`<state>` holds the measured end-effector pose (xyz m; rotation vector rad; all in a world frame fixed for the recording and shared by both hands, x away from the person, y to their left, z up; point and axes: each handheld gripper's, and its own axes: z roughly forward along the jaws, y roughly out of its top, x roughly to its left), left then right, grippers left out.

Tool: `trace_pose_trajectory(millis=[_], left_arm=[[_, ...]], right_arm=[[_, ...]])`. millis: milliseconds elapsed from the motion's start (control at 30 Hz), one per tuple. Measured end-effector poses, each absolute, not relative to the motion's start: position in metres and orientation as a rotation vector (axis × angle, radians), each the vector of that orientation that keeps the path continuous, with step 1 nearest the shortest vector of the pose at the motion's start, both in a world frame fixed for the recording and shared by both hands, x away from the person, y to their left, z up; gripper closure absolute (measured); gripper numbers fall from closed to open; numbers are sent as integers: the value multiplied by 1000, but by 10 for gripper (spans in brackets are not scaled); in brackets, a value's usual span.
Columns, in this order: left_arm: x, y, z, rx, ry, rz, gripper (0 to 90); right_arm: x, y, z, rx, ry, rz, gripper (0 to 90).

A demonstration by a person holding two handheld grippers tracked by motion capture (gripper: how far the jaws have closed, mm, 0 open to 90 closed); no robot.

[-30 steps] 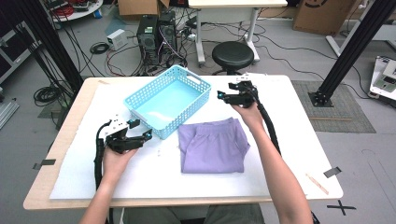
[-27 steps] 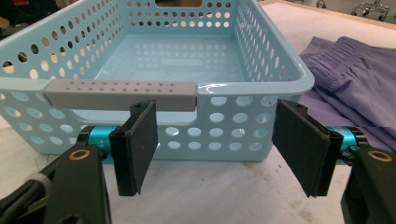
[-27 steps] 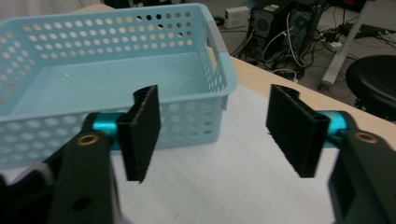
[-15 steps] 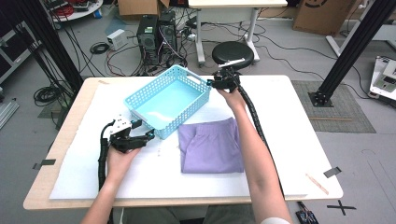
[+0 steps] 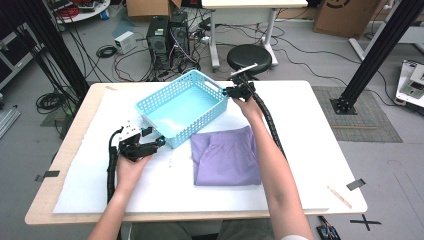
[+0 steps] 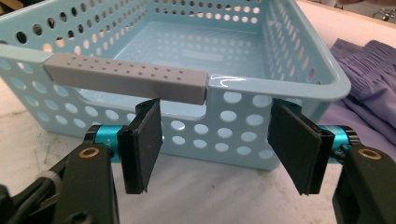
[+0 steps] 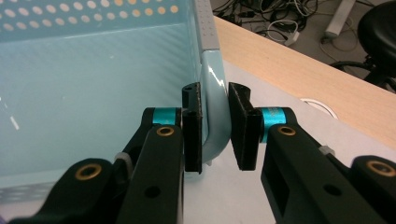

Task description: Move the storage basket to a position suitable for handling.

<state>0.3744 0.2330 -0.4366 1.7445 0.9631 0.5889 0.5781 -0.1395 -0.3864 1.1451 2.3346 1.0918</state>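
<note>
Light-blue perforated plastic basket point(image 5: 182, 106): right gripper point(image 7: 215, 128) reaches forward, jaws straddling its far rim, barely apart; left gripper point(image 6: 217, 144) jaws wide apart, facing near wall.

Light blue perforated plastic basket point(image 5: 182, 107) — rectangular, upright, empty, with a grey grip strip point(image 6: 126, 81) on its end rim — sits at an angle on the white-covered table point(image 5: 300, 165). Purple cloth point(image 5: 225, 156), folded into a flat rectangle, lies just beside the basket's long side, nearer the person — slightly creased.
</note>
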Motion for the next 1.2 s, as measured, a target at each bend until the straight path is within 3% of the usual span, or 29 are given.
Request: trace_pose_trajectory(millis=[167, 733, 1200], left_arm=[[379, 225, -436, 1750, 939, 616, 417], [411, 211, -441, 1672, 1026, 562, 450], [435, 189, -439, 1704, 1018, 592, 443]], right_arm=[[565, -158, -387, 1181, 2299, 1083, 771], [515, -218, -387, 1230, 2218, 1158, 761], [484, -252, -388, 1240, 2154, 1174, 765]])
